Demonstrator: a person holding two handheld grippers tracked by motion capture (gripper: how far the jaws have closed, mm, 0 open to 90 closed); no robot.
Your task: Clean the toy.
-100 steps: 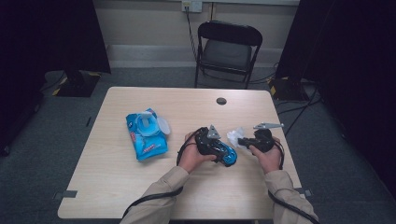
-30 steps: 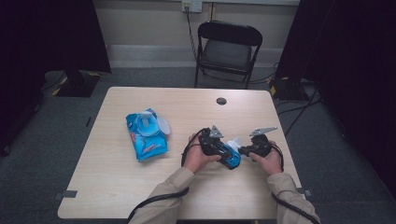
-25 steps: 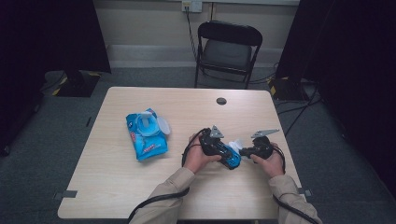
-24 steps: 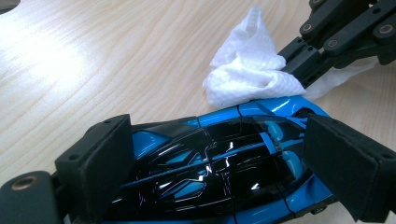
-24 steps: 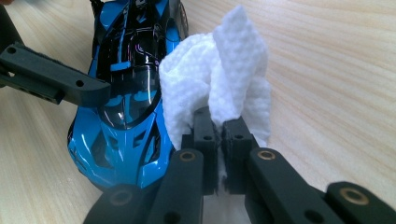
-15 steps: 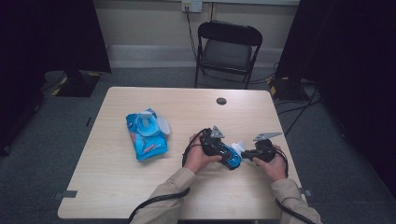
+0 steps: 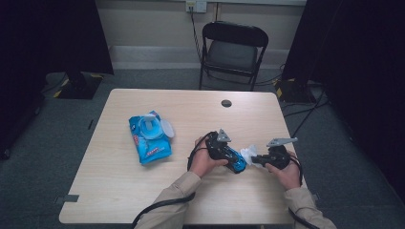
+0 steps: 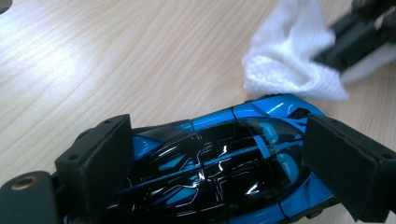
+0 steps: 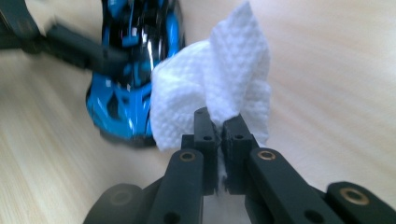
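Left gripper (image 8: 224, 158) clamps the glossy blue-and-black toy car (image 8: 219, 158) by its flanks, likely slippery; right gripper (image 9: 219, 128), at its three o'clock, pinches soft white wipe (image 9: 210, 88).

recording studio; black curtains (image 7: 353, 71); lone table (image 7: 119, 191); folding chair (image 7: 232, 47)
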